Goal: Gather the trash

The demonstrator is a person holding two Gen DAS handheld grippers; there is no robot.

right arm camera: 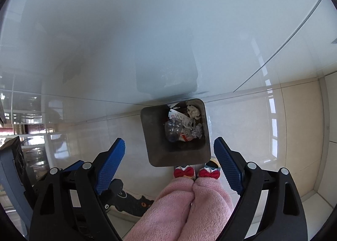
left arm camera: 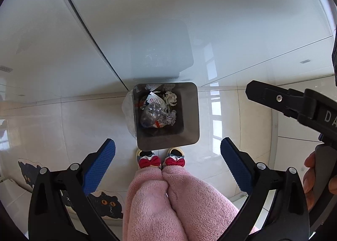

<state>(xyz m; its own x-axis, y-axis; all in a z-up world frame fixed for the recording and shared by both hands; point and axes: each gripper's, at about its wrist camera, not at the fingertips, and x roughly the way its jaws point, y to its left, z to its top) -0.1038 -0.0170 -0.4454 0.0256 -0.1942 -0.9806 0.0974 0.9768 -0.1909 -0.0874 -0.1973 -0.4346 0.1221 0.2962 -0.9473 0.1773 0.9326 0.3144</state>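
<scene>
A grey square trash bin [left arm camera: 190, 119] stands on the tiled floor, seen from straight above. Inside it lie a crushed clear plastic bottle [left arm camera: 152, 114], crumpled paper balls [left arm camera: 171, 97] and printed wrappers. My left gripper [left arm camera: 167, 142] hangs high over the bin's near rim, its blue pads wide apart with nothing between them. In the right wrist view the same bin [right arm camera: 153, 135] holds the bottle [right arm camera: 173, 130] and paper [right arm camera: 193, 111]. My right gripper [right arm camera: 169, 141] is also open and empty above it.
A glossy white cabinet front [left arm camera: 147, 20] rises just behind the bin. A person's pink fleece legs [left arm camera: 168, 203] and slippers with red bows [left arm camera: 152, 161] stand at the bin's near side. A black cat-shaped mat [left arm camera: 105, 203] lies on the floor to the left.
</scene>
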